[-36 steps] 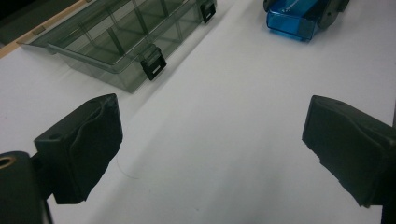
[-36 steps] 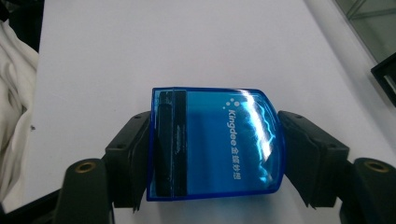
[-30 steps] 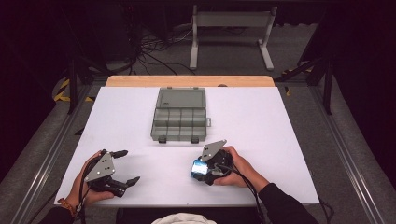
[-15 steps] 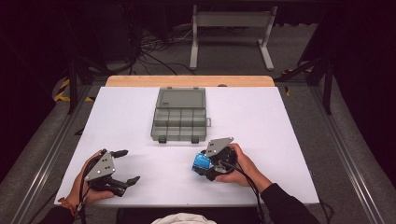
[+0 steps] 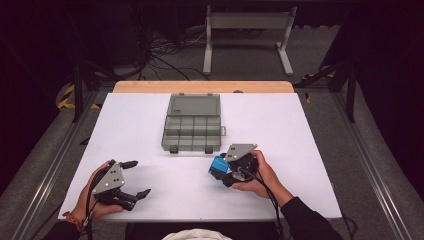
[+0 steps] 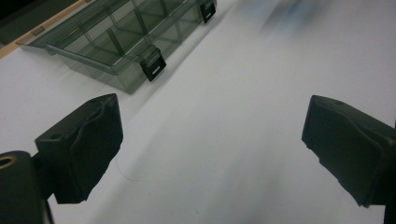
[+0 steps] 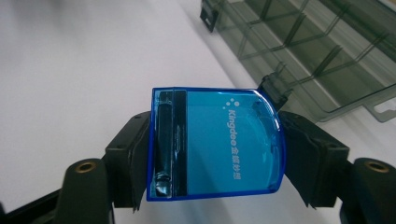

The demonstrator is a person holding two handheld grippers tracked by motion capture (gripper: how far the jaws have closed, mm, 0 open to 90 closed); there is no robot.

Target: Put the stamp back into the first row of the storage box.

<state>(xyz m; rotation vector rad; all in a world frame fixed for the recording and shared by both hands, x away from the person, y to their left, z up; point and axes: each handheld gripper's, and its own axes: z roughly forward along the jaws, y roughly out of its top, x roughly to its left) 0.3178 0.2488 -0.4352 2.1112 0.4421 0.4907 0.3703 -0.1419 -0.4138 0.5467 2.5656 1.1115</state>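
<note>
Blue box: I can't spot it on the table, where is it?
The blue box sits clamped in the right claw, just off the organizer case's near right corner.

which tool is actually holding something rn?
The right tool: its jaws clamp a translucent blue box printed "Kingdee", near the grey compartment organizer. The left tool stands open over bare white table.

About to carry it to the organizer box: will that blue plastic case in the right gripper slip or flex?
The blue case looks rigid: its edges stay straight between the right gripper pads, so flexing seems unlikely. Its glossy, translucent shell is probably slick and could slide if jolted. It appears hollow, likely light, with flat faces that shouldn't roll.
</note>
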